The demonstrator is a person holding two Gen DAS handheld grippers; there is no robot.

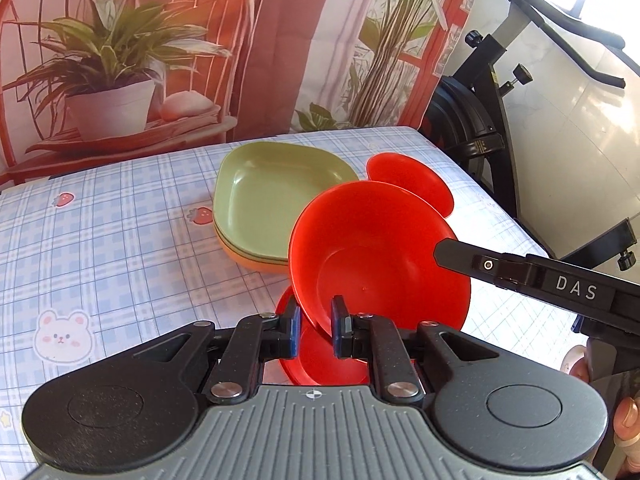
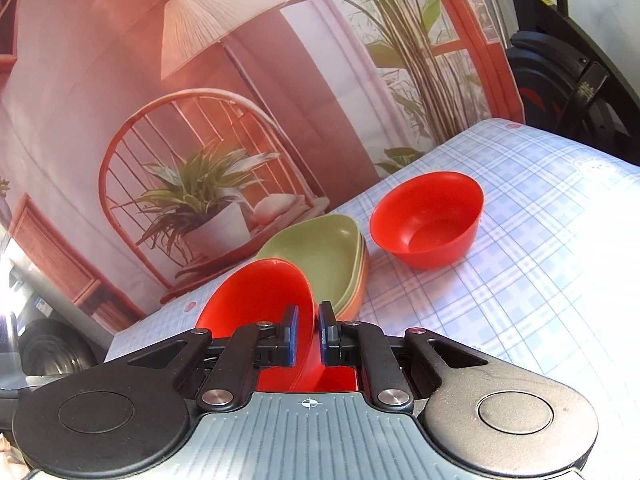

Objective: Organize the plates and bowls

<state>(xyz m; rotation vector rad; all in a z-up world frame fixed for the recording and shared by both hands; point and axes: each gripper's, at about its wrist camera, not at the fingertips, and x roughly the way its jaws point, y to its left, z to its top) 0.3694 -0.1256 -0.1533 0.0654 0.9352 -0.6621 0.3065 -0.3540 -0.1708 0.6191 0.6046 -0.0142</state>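
Two claws on one red bowl, its mate lying directly below

My left claw point(image 1: 316, 320) is pinched shut on the near rim of the held red bowl point(image 1: 380, 248). It hangs steeply tilted, its mouth turned toward me. My right claw point(image 2: 308, 328) looks clamped on the right rim of what I take to be the same bowl.

What matters is what sits under it. A lower red dish point(image 1: 316, 364) rests on the bench point(image 1: 120, 240), just beneath my left claw and partly hidden by it. I judge nesting means levelling the bowl and going straight down.

The far red bowl point(image 2: 428, 220) stands alone, far and to the right, nearer my right claw. The green plates point(image 1: 264, 196), stacked on an orange one, sit just left of the held bowl.
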